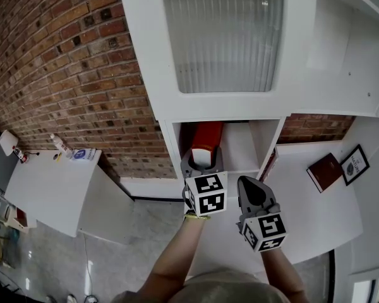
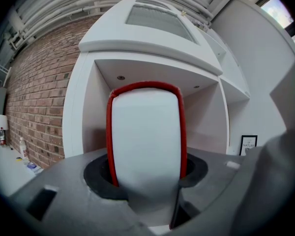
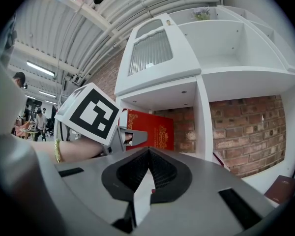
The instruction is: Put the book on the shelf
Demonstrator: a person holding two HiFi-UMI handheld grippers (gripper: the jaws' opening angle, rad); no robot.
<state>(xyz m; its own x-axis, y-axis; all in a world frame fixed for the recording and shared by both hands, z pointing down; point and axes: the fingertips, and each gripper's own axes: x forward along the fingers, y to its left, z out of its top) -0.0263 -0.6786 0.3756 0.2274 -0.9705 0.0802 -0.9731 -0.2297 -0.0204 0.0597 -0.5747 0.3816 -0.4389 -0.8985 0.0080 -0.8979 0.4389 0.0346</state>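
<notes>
While the left gripper (image 1: 202, 161) clamps its 2 jaws on the covers of the red book (image 1: 206, 141), that book stands upright inside the shelf (image 1: 168, 137), in the open compartment under its glass door; the right gripper (image 1: 248, 183), just outside the shelf, has its jaws together, empty

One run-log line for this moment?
left tongs: shut on red book | red book: upright, in shelf compartment mouth | right tongs: shut, empty

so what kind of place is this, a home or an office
Probably an office or studio: white built-in shelving against an exposed brick wall, with strip lights and bare ceiling pipes overhead.
</notes>
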